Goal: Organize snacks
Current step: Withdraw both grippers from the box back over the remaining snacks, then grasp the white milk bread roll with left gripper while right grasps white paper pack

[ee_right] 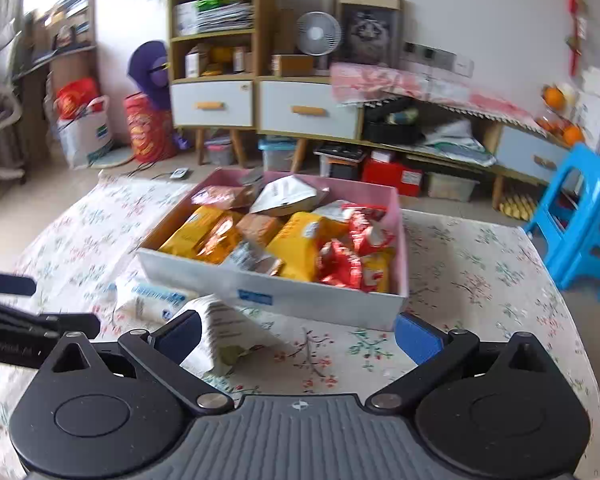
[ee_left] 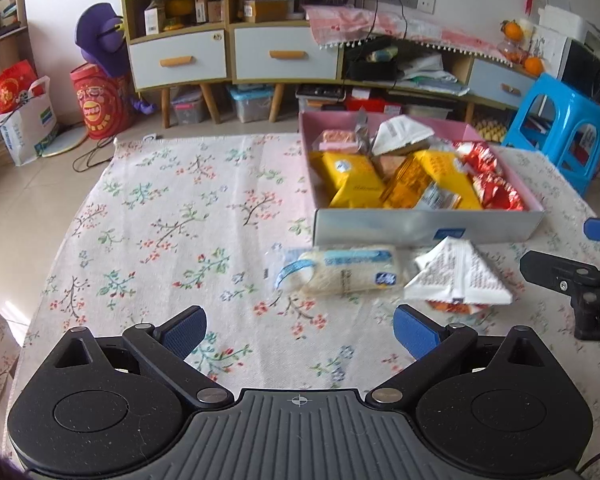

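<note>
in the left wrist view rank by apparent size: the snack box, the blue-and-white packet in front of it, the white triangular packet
1. snack box, clearly largest.
2-3. blue-and-white packet and white triangular packet: they look alike in size, so no ranking.

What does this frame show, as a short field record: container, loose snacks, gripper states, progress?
container: pink-lined box on the floral tablecloth, filled with yellow, red and white packets
loose snacks: blue-and-white packet and white triangular packet, both on the cloth in front of the box
left gripper: open, empty
right gripper: open, empty, beside the triangular packet
progress: two packets not yet boxed
</note>
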`<state>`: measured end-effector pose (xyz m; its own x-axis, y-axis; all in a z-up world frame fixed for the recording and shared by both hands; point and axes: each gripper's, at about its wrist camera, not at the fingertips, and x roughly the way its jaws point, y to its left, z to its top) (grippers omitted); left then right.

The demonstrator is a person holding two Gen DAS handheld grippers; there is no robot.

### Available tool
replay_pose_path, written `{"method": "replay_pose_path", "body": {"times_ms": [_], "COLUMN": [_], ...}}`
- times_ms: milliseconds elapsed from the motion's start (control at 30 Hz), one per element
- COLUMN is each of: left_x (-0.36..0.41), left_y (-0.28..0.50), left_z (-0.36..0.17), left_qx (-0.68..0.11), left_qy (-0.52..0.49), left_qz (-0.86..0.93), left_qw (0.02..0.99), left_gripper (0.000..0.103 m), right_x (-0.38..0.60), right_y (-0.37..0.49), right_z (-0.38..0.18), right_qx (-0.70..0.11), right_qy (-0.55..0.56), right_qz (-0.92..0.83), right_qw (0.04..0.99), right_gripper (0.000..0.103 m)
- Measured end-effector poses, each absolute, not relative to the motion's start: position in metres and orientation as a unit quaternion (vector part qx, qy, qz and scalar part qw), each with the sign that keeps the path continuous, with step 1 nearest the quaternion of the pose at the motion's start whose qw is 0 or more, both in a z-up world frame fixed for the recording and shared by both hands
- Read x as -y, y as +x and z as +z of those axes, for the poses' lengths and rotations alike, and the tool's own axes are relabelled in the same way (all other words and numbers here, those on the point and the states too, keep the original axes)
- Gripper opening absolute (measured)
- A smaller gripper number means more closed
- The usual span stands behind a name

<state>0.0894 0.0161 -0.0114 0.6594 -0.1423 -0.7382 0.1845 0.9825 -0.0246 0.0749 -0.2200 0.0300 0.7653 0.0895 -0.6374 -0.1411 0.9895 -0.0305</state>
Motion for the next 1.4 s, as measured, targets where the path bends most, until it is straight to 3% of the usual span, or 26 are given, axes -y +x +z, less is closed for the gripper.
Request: {"method": "replay_pose_path", "body": {"times_ms": [433,800,1100,1400], "left_x": [-0.024,-0.011,-0.001,-0.011], "left_y": [0.099,0.121,0.150,0.139], "left_z": [-0.031,-0.032,-0.048,-0.047], "left_qx": [-0.423,-0.322,-0.351,-0.401], "left_qy": [0.047,0.120,0.113,0.106], "left_qz": [-0.086,-0.236,-0.298,-0.347], "left_qw": [0.901,0.909,0.880,0.842], "left_gripper": [0.101,0.101,0.101,0.099], "right_x": [0.188,0.191,0.203,0.218], "right_y": [0.090,0.118,0.122,0.115], "right_z": [0.010,-0.010,-0.010,0.001], "right_qx": [-0.363,-0.386,-0.406,-0.415], "right_qy": [-0.049,-0.003,0.035,0.006], "right_qz": [0.105,0.084,0.090,0.103], "right_qw": [0.925,0.919,0.909,0.904], "right_gripper": [0.094,0.093,0.092,0.091]}}
